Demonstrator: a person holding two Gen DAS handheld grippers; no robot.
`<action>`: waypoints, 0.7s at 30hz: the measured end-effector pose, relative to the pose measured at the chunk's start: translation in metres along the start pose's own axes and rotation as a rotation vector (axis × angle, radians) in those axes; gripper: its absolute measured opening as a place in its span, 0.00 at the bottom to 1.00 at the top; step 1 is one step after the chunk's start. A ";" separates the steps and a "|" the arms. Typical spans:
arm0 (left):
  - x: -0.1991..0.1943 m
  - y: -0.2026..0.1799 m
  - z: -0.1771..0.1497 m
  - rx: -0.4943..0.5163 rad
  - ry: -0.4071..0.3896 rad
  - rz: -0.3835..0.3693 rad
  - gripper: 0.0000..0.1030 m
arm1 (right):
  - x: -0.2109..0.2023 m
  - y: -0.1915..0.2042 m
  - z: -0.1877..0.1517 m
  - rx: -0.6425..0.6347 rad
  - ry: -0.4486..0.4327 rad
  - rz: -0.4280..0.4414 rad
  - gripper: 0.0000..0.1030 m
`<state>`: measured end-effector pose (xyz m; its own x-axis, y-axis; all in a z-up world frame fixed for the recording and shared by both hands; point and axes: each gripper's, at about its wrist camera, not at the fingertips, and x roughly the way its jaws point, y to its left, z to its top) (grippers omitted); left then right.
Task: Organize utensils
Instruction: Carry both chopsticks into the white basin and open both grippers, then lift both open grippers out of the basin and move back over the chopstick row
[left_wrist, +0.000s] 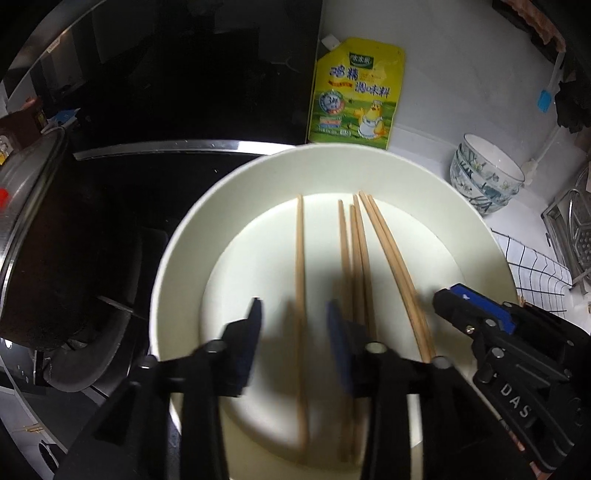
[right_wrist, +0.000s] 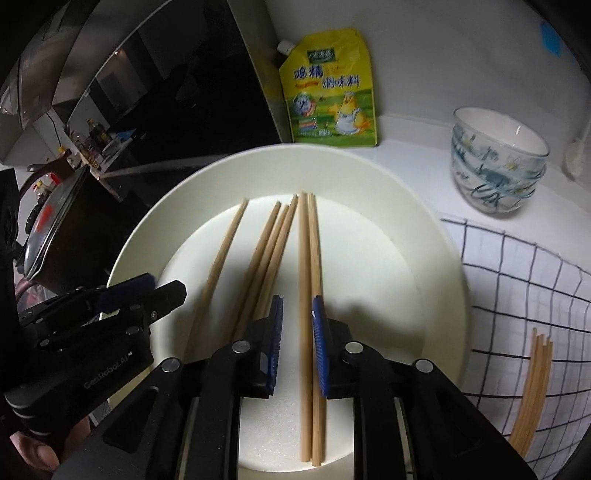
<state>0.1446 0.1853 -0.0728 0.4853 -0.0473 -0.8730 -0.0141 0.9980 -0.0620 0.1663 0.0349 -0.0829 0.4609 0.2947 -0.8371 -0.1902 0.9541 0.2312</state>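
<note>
Chopsticks (right_wrist: 309, 295) lie paired between the spread right hand-held gripper (right_wrist: 297, 343) fingers, apparently for pickup; left hand-held gripper (left_wrist: 294, 343) also spread.

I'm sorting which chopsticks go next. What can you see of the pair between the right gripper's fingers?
The chopstick pair looks like plain light wood: two thin sticks side by side, touching, lying flat in the white plate and pointing away from the camera. The right gripper straddles them, jaws open, not clamped. The other chopsticks lie apart, to their left.

Pale matt wooden chopsticks (right_wrist: 309, 273) lie in a smooth, glossy off-white ceramic plate (right_wrist: 424, 236). Beside it are a black-gridded white cloth (right_wrist: 517, 280), a shiny yellow plastic seasoning pouch (right_wrist: 330, 92) and glossy blue-patterned glazed bowls (right_wrist: 496, 162).
</note>
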 end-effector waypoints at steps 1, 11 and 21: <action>-0.003 0.001 0.000 -0.002 -0.007 0.001 0.41 | -0.002 0.000 0.000 0.000 -0.003 -0.001 0.16; -0.027 0.003 -0.008 -0.010 -0.026 0.009 0.45 | -0.029 0.001 -0.008 -0.004 -0.031 -0.006 0.16; -0.061 -0.006 -0.019 -0.028 -0.062 0.020 0.52 | -0.060 -0.008 -0.023 -0.012 -0.049 -0.006 0.16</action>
<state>0.0980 0.1819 -0.0281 0.5383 -0.0243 -0.8424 -0.0478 0.9971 -0.0593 0.1202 0.0084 -0.0457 0.5036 0.2913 -0.8133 -0.1971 0.9554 0.2201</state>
